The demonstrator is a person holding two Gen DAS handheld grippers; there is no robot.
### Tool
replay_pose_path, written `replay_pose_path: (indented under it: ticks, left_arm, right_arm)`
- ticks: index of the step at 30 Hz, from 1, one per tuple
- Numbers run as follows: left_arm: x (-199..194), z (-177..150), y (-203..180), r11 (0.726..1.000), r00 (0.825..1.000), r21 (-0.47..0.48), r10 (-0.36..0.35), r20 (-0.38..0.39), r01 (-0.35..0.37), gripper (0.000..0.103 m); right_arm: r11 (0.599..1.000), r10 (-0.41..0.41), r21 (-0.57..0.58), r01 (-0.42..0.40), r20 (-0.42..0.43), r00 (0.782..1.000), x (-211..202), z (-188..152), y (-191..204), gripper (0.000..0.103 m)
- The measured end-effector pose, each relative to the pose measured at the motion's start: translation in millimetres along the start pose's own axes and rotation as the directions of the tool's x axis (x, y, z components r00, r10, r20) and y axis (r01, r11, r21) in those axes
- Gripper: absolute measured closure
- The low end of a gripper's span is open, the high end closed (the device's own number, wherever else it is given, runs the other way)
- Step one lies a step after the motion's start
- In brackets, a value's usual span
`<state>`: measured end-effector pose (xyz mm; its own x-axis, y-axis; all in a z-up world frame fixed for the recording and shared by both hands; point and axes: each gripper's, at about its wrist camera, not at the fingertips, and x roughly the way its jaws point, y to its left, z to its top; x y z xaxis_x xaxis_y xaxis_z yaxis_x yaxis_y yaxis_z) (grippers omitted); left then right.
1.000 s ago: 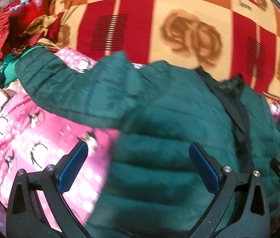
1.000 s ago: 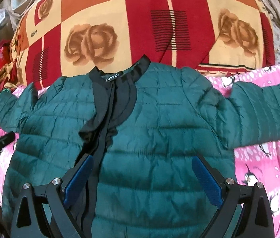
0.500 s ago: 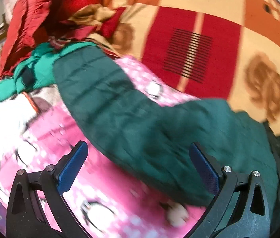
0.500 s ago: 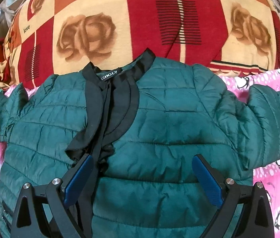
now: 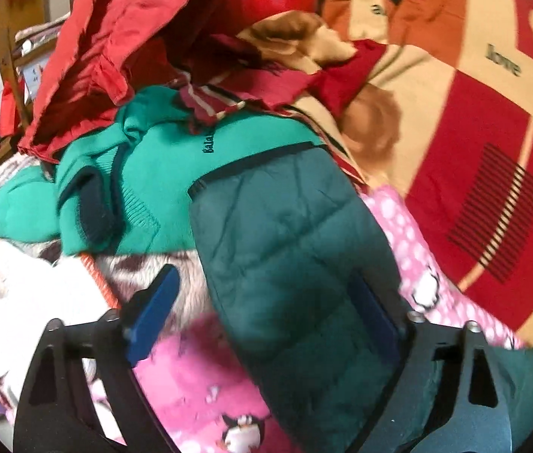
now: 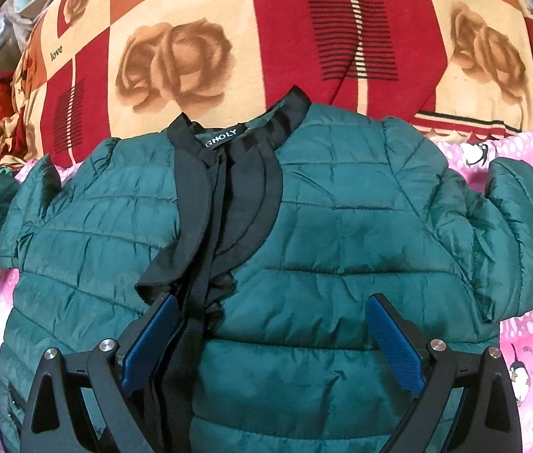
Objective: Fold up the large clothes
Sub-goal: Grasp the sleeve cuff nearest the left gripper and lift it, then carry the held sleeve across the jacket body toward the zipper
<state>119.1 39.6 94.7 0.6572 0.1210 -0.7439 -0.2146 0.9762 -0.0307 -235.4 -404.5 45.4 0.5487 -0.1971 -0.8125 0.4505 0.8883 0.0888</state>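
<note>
A dark green quilted jacket (image 6: 323, 256) with a black collar and black front band lies face up on a pink penguin-print blanket (image 6: 530, 339). Its sleeves stretch out to both sides. My right gripper (image 6: 274, 339) is open and empty over the jacket's chest, beside the black front band. My left gripper (image 5: 266, 309) is open over the jacket's left sleeve (image 5: 285, 241), which runs up between the two fingers toward its black-edged cuff. I cannot tell whether the fingers touch the cloth.
A red, orange and cream rose-print blanket (image 6: 266, 37) covers the bed behind the jacket. At the left lie a bright green garment (image 5: 145, 188), a red garment (image 5: 115, 37) and a white furry cloth (image 5: 32, 287).
My left gripper has swung left from the jacket's body along the sleeve to near its cuff. My right gripper has moved slightly closer to the chest.
</note>
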Motion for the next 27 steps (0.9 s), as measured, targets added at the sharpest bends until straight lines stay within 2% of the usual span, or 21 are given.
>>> replay_pose_path:
  ticks: [4, 7, 10, 12, 14, 19, 27]
  left_arm:
    - [21, 8, 6, 0.999, 0.999, -0.038, -0.025, -0.024, 0.024, 0.021]
    - [29, 8, 11, 0.994, 0.997, -0.082, -0.077, -0.025, 0.075, 0.032]
    - [29, 5, 13, 0.99, 0.994, -0.097, -0.105, -0.01, 0.103, 0.053]
    - [26, 5, 12, 0.991, 0.994, -0.09, -0.105, -0.005, 0.104, 0.077]
    - [18, 7, 15, 0.988, 0.992, -0.09, -0.126, 0.009, 0.126, 0.087]
    - [-11, 1, 16, 0.98, 0.981, -0.055, -0.189, 0.053, 0.192, 0.091]
    - [-64, -17, 8, 0.956, 0.954, 0.023, -0.293, 0.066, 0.292, 0.093]
  right_arm:
    - [1.0, 0.001, -0.002, -0.001, -0.004, 1.0, 3, 0, 3, 0.004]
    - [1.0, -0.004, -0.014, 0.003, -0.013, 1.0, 7, 0, 6, 0.004]
    - [1.0, -0.006, -0.014, 0.006, -0.019, 1.0, 10, 0, 8, 0.004]
    - [1.0, -0.005, -0.011, 0.005, -0.019, 1.0, 10, 0, 7, 0.004]
    - [1.0, -0.004, -0.012, 0.004, -0.016, 1.0, 9, 0, 7, 0.004]
    - [1.0, -0.008, -0.016, 0.008, -0.013, 1.0, 9, 0, 8, 0.004]
    - [1.0, -0.008, -0.019, 0.008, 0.004, 1.0, -2, -5, 7, 0.004]
